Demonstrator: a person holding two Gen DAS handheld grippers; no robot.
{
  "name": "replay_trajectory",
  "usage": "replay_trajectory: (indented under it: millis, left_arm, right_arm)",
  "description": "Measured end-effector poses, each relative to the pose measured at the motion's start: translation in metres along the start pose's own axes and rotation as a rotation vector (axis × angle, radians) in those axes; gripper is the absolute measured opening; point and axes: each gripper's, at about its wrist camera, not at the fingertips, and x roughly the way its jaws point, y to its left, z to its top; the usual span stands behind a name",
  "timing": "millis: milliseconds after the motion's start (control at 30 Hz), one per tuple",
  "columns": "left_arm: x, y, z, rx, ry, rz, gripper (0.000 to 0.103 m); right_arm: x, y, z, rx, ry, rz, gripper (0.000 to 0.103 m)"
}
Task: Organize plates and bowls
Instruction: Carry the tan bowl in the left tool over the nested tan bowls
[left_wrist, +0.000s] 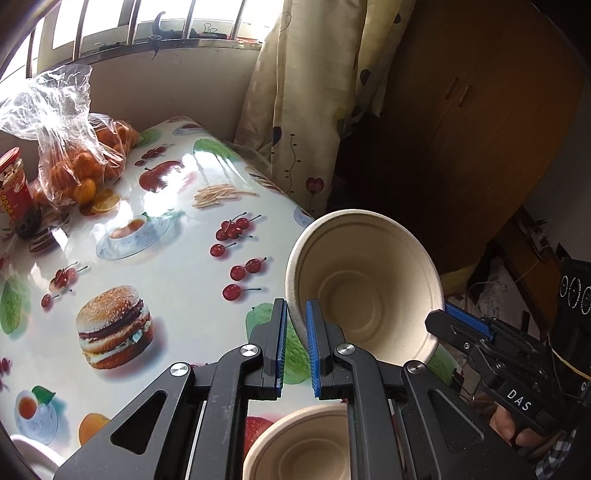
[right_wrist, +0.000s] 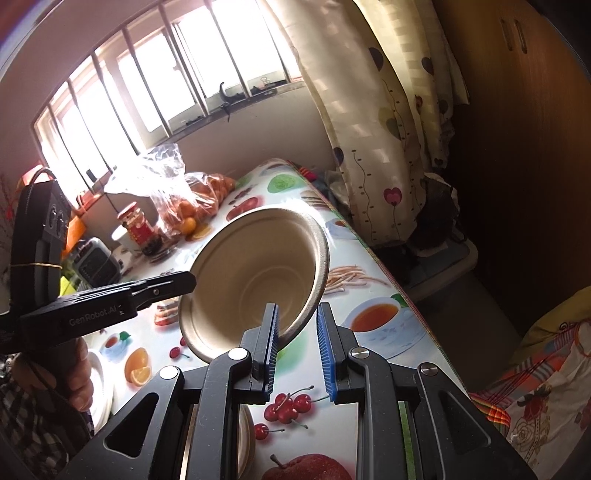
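Observation:
A beige paper bowl (left_wrist: 364, 284) is held tilted in the air over the table's right edge; it also shows in the right wrist view (right_wrist: 258, 273). My left gripper (left_wrist: 296, 332) is shut on its near-left rim. My right gripper (right_wrist: 297, 334) straddles the opposite rim with a gap beside the wall, so it is open; its fingers (left_wrist: 458, 325) show at the bowl's right in the left wrist view. A second beige bowl (left_wrist: 299, 443) sits on the table below my left gripper. White plates (right_wrist: 99, 384) lie at the table's left edge.
The table (left_wrist: 177, 280) has a glossy fruit-and-burger print cloth. A plastic bag of oranges (left_wrist: 74, 158) and a red-lidded jar (left_wrist: 14, 192) stand at the far end under the window. A curtain (left_wrist: 295, 110) and a brown cabinet (left_wrist: 461, 122) are to the right.

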Motion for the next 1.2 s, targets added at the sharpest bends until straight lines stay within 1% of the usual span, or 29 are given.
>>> replay_trajectory:
  millis: [467, 767, 1200]
  left_arm:
    - [-0.032, -0.003, -0.024, 0.006, -0.022, 0.012, 0.011]
    - [-0.050, -0.003, -0.039, 0.002, -0.038, 0.002, 0.011]
    - [-0.069, -0.001, -0.060, -0.004, -0.050, -0.005, 0.011]
  right_arm:
    - [-0.027, 0.020, -0.019, -0.005, -0.024, 0.026, 0.020]
    - [-0.042, 0.033, -0.032, -0.023, -0.036, 0.033, 0.020]
    - [-0.054, 0.045, -0.051, -0.019, -0.027, 0.041, 0.020]
